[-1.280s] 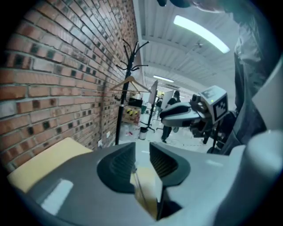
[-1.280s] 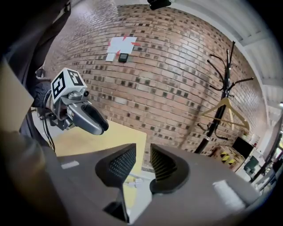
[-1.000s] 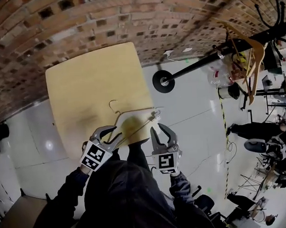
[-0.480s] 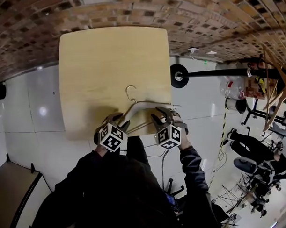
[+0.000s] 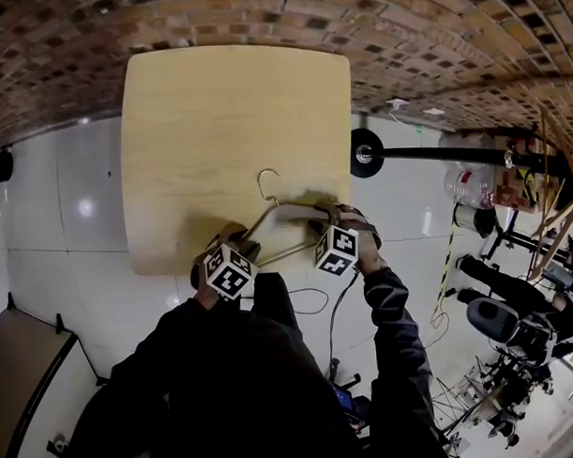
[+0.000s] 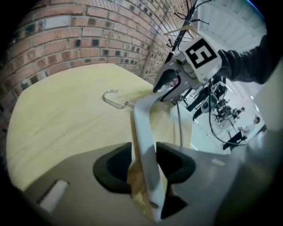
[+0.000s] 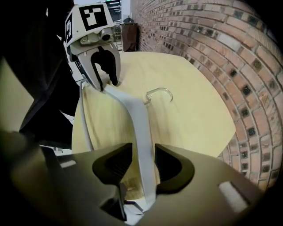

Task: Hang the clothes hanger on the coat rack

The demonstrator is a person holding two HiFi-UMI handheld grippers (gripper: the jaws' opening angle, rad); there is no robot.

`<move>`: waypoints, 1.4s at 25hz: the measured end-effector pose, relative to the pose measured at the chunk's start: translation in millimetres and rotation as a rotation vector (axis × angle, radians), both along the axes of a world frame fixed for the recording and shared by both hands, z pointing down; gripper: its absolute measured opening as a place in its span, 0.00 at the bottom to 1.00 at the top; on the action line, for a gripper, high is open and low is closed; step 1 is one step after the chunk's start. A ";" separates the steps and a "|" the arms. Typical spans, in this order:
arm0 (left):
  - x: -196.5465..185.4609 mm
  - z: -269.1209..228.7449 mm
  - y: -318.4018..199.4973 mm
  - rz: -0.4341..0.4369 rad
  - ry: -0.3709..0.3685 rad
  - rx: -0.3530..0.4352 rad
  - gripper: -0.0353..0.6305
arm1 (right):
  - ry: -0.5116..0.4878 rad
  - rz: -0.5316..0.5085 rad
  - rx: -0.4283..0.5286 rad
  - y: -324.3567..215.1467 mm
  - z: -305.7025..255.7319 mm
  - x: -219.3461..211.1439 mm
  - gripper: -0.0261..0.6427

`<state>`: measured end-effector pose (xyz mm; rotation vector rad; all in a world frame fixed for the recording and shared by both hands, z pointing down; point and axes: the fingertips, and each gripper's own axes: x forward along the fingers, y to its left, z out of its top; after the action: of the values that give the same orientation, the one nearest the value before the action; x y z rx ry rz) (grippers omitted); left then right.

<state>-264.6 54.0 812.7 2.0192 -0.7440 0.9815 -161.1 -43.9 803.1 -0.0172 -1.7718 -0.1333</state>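
Pointing both grippers steeply down at the near edge of the table (image 5: pixel 216 104), hands close together. I'm seeing the left gripper (image 6: pixel 146 164) standing open, one arm of the hanger (image 5: pixel 278 214) lying loose between its pads. The right gripper (image 7: pixel 140 167) jaws are opening, the other hanger arm between them. The hanger is lying flat on the table. The head view alone is showing the coat rack (image 5: pixel 425 155) base; the gripper views are showing the pad gaps.
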 end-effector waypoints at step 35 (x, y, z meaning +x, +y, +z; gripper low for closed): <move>85.5 -187.5 -65.8 0.747 0.020 0.560 0.23 | -0.055 0.811 0.512 65.6 -204.4 125.8 0.22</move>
<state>-179.2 -11.7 625.2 2.8990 -0.2395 1.2429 -35.2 21.8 598.7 1.0642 -1.6276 0.0090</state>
